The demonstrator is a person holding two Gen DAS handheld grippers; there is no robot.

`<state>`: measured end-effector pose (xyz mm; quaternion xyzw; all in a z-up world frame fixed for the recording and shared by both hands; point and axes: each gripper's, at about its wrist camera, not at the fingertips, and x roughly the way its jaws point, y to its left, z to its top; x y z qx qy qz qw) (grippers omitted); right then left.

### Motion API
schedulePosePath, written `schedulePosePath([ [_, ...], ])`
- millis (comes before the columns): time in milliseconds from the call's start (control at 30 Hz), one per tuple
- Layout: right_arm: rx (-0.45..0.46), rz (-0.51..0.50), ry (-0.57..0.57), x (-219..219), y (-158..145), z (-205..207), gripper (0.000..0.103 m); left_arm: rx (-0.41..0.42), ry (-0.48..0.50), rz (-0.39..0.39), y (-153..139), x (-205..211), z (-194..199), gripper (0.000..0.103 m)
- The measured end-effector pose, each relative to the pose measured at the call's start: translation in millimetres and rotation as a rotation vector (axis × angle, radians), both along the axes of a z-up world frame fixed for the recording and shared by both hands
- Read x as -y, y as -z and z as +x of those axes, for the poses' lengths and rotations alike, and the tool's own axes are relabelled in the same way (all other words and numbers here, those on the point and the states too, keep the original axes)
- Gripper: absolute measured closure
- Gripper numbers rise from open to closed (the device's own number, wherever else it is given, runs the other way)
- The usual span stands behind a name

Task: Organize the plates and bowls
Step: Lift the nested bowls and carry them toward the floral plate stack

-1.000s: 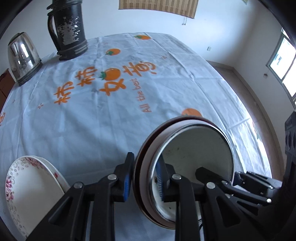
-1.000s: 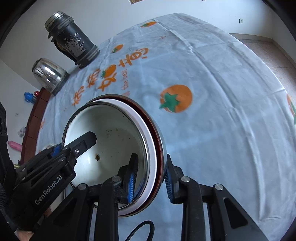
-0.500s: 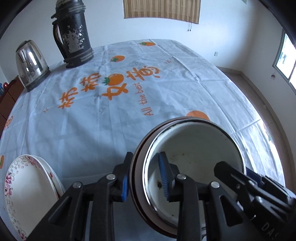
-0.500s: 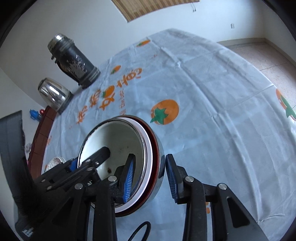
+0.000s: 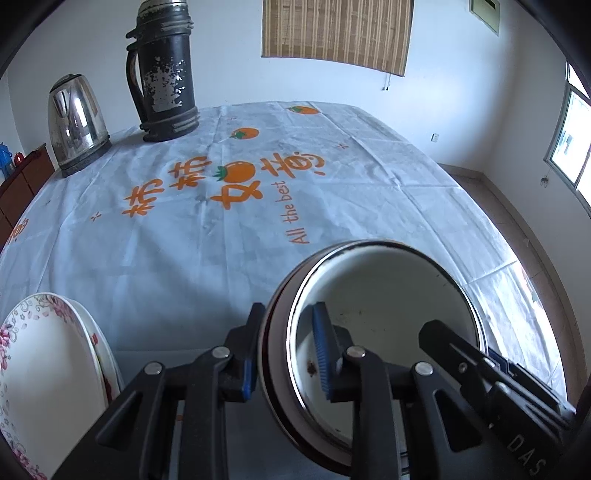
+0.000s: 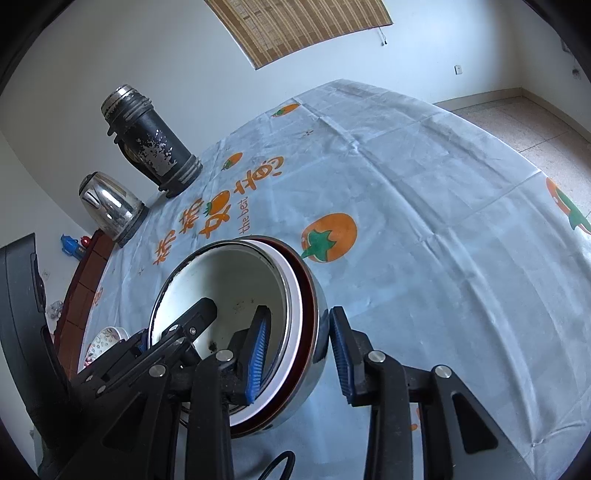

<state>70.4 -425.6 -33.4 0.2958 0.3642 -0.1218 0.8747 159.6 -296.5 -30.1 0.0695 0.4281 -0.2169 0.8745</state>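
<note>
Between the blue pads of the left gripper (image 5: 284,350) stands the near wall of a stack of nested bowls (image 5: 388,295). One pad lies against the dark red outer side, the other reaches inside the white, metal-rimmed top bowl. Its jaws are closing on that wall and look pressed to it. On the opposite side of the stack, the right gripper (image 6: 299,354) straddles the rim the same way. Its inner pad lies against the white interior. Its outer pad sits just beside the shiny steel shell of the outermost bowl, and I cannot tell whether that pad touches or clears it.

The stack tilts over the tablecloth (image 5: 184,258), which is white and printed with orange fruit and lettering. Whether the stack rests on the cloth is not clear. Left of the left gripper, at the near edge, lie floral-rimmed white plates (image 5: 44,369), one on another. Far ahead, at the table's back edge, a steel kettle (image 5: 75,122) and a worn black thermos flask (image 5: 164,74) stand side by side. A bamboo blind (image 5: 332,33) hangs on the wall behind.
</note>
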Motion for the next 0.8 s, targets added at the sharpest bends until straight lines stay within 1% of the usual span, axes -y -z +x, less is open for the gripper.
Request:
schedulePosePath([
  [167, 0.035, 0.059, 0.066, 1.0, 3.3, -13.2, 0.072, -0.019, -0.005, -0.023, -2.4, -6.3, -5.4, 0.080],
  [400, 0.005, 0.028, 0.070, -10.2, 0.5, -24.9, 0.074, -0.035, 0.002, -0.041, -6.9, -13.7, -15.8, 0.080],
  [567, -0.008, 0.034, 0.069, -14.8, 1.9, -33.4, 0.075, -0.016, 0.006, -0.017, -8.4, -17.0, -28.4, 0.080],
  [800, -0.016, 0.042, 0.064, -22.9, 1.1, -45.9, 0.075, -0.017, 0.007, -0.019, -10.2, -26.6, -41.1, 0.080],
])
